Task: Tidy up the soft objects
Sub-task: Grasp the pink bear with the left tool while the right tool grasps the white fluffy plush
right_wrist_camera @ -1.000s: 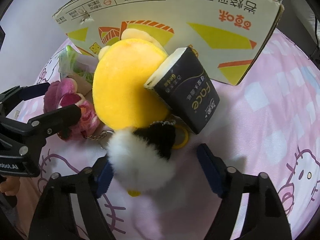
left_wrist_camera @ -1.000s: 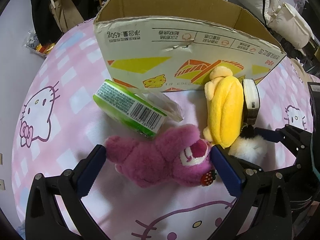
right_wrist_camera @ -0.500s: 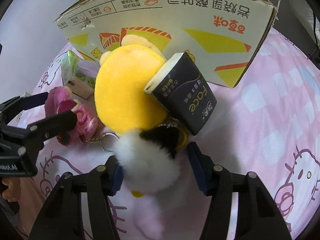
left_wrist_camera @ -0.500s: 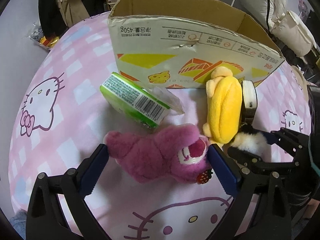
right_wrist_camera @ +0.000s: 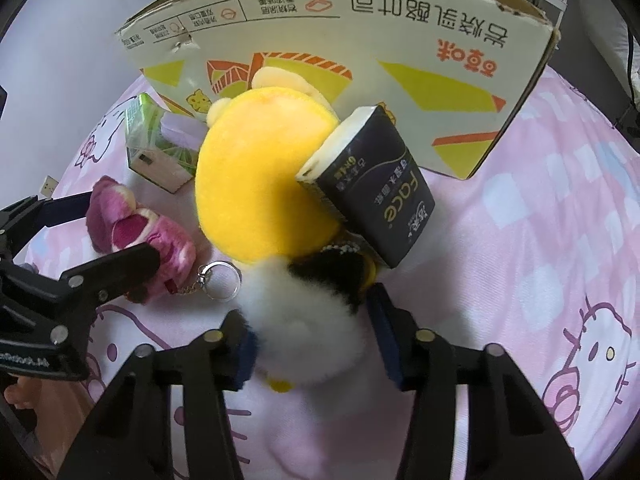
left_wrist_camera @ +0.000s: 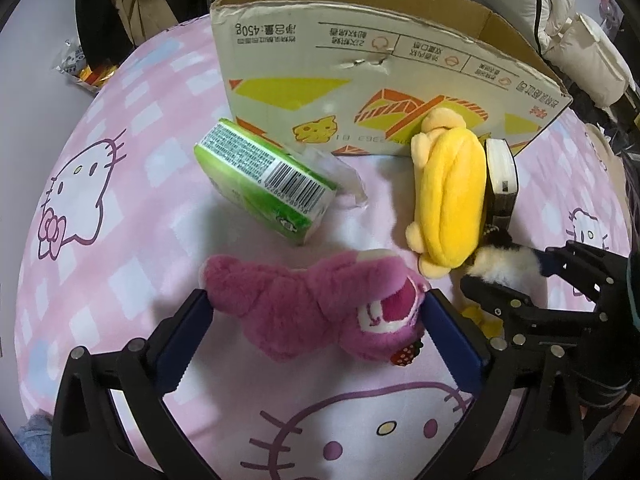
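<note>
My left gripper point(left_wrist_camera: 316, 320) is shut on the pink plush bear point(left_wrist_camera: 316, 304), which lies on the pink bed cover. The bear also shows in the right wrist view point(right_wrist_camera: 140, 236) with its keyring point(right_wrist_camera: 220, 278). My right gripper point(right_wrist_camera: 312, 344) is shut on the white and black fluffy plush point(right_wrist_camera: 308, 320), seen at the right of the left wrist view point(left_wrist_camera: 504, 262). A yellow plush point(left_wrist_camera: 448, 196) lies against the cardboard box point(left_wrist_camera: 360, 80). It also shows in the right wrist view point(right_wrist_camera: 256, 176).
A green tissue pack point(left_wrist_camera: 264, 184) lies in front of the box. A black tissue pack point(right_wrist_camera: 372, 208) leans on the yellow plush. The open cardboard box point(right_wrist_camera: 360, 20) stands behind everything. Clothes and bags crowd the background.
Both grippers have closed: the left onto the pink bear, the right onto the fluffy plush. The left view has pulled back a little from the box.
</note>
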Demonstrator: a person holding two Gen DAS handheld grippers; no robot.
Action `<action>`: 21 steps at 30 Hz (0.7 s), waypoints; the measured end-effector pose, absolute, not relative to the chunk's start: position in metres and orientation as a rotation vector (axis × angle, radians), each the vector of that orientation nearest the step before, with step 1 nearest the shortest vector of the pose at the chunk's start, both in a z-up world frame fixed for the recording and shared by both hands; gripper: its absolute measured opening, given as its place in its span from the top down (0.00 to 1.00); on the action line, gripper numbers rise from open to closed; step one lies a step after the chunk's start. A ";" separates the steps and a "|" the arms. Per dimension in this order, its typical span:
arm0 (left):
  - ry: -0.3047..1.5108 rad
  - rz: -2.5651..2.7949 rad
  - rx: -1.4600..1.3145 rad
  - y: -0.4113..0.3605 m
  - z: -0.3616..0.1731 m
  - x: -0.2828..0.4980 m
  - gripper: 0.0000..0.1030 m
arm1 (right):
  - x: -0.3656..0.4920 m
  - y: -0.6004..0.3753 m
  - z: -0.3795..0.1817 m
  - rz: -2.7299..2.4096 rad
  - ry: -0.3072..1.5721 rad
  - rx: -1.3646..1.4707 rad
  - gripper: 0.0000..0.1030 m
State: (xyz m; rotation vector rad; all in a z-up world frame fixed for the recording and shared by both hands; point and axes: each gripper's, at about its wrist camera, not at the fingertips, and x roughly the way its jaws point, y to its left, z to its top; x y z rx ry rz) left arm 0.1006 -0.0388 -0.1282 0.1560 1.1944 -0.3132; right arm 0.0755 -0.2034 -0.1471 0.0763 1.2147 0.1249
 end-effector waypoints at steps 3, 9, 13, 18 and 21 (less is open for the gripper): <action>1.192 -0.326 0.140 -0.038 -0.127 0.101 0.10 | 0.074 -0.204 -0.144 0.128 1.202 0.082 0.60; 1.188 -0.352 0.079 -0.033 -0.119 0.096 0.24 | 0.072 -0.202 -0.136 0.152 1.168 0.080 0.61; 1.156 -0.351 0.106 -0.037 -0.113 0.088 0.25 | 0.070 -0.198 -0.128 0.154 1.127 0.072 0.61; 1.125 -0.340 0.146 -0.040 -0.106 0.083 0.25 | 0.061 -0.203 -0.109 0.160 1.025 0.085 0.61; 1.115 -0.334 0.147 -0.039 -0.103 0.081 0.25 | 0.057 -0.202 -0.099 0.159 0.971 0.084 0.61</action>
